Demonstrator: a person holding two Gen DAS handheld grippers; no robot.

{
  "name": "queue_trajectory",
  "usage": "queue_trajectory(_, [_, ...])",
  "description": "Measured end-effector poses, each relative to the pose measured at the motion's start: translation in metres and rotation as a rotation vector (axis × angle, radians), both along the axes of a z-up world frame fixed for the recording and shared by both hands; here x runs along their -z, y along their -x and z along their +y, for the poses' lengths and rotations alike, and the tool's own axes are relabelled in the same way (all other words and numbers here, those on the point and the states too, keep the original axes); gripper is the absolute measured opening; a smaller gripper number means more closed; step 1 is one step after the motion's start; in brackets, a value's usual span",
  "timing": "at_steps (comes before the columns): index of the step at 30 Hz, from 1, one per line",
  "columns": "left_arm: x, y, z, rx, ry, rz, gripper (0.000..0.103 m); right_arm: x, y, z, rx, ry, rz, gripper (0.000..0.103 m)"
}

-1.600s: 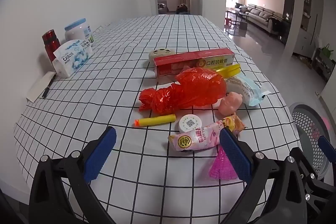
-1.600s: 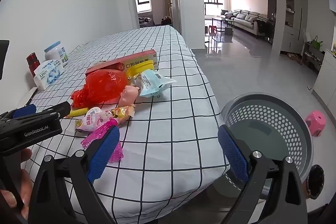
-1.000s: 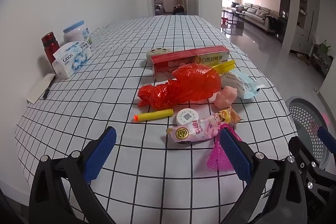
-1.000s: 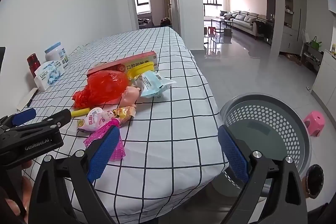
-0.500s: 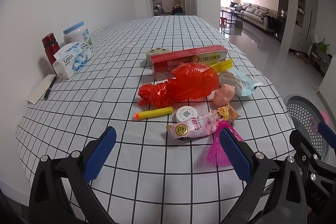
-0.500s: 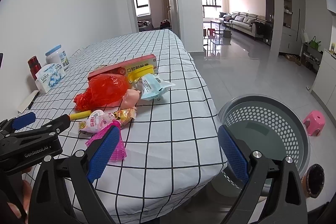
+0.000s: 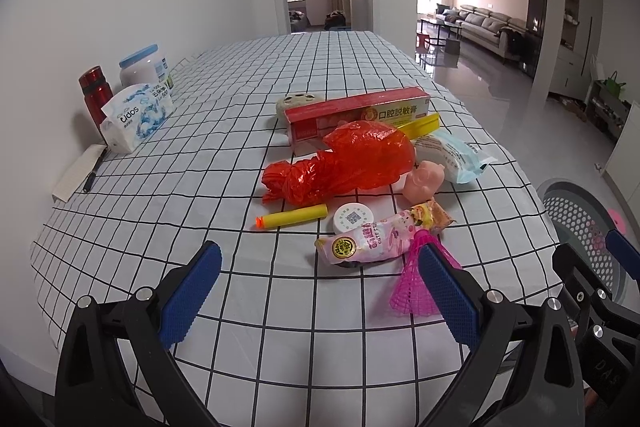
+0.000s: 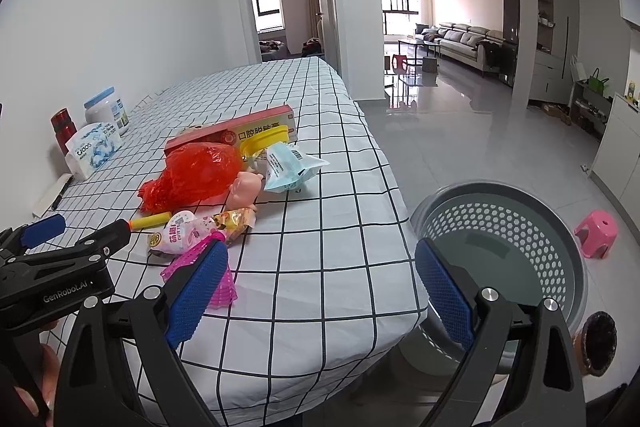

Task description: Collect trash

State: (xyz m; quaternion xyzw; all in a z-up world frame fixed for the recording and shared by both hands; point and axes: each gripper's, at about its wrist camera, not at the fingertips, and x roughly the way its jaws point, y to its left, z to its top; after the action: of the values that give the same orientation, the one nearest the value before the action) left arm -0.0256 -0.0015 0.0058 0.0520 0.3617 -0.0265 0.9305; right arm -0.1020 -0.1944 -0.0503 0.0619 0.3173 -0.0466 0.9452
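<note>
Trash lies in a cluster on the checked tablecloth: a red plastic bag, a pink snack wrapper, a pink net, a yellow foam dart, a white round lid, a pale blue packet, a pink pig toy and a red box. My left gripper is open and empty, hovering short of the wrapper. My right gripper is open and empty over the table's right edge. A grey perforated basket stands on the floor beside the table.
A tissue pack, a red bottle, a white jar and a notepad with pen stand by the left wall. A pink stool is on the floor beyond the basket. The left gripper shows in the right wrist view.
Both grippers have drawn back and risen a little from the trash cluster. Both stay open. Nothing on the table has moved.
</note>
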Motion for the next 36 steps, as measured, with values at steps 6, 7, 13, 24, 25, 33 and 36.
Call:
queue_trajectory(6, [0.0007, -0.0003, 0.0008, -0.001, -0.002, 0.004, 0.097, 0.0008, -0.0001, -0.0012, 0.001, 0.004, 0.004, 0.090])
queue_trajectory(7, [0.0008, -0.0004, 0.0011, -0.002, -0.002, 0.004, 0.097, 0.0010, -0.0001, -0.0015, 0.003, 0.004, 0.005, 0.090])
queue_trajectory(13, [0.0016, -0.0025, 0.0030, -0.003, 0.004, 0.006, 0.097, 0.0018, -0.0011, -0.0013, 0.004, 0.007, 0.007, 0.090])
queue_trajectory(24, [0.0031, -0.0048, 0.0060, -0.007, 0.005, 0.011, 0.097, 0.0042, -0.0019, 0.0007, 0.004, 0.009, 0.013, 0.090])
queue_trajectory(25, [0.0034, -0.0047, 0.0057, -0.007, 0.004, 0.011, 0.097, 0.0046, -0.0018, 0.0005, 0.005, 0.010, 0.015, 0.090])
queue_trajectory(33, [0.0053, -0.0049, 0.0071, -0.011, 0.004, 0.012, 0.097, 0.0080, -0.0028, 0.0003, 0.007, 0.009, 0.021, 0.090])
queue_trajectory(36, [0.0061, -0.0050, 0.0077, -0.012, 0.005, 0.014, 0.097, 0.0093, -0.0041, 0.0002, 0.007, 0.009, 0.023, 0.090])
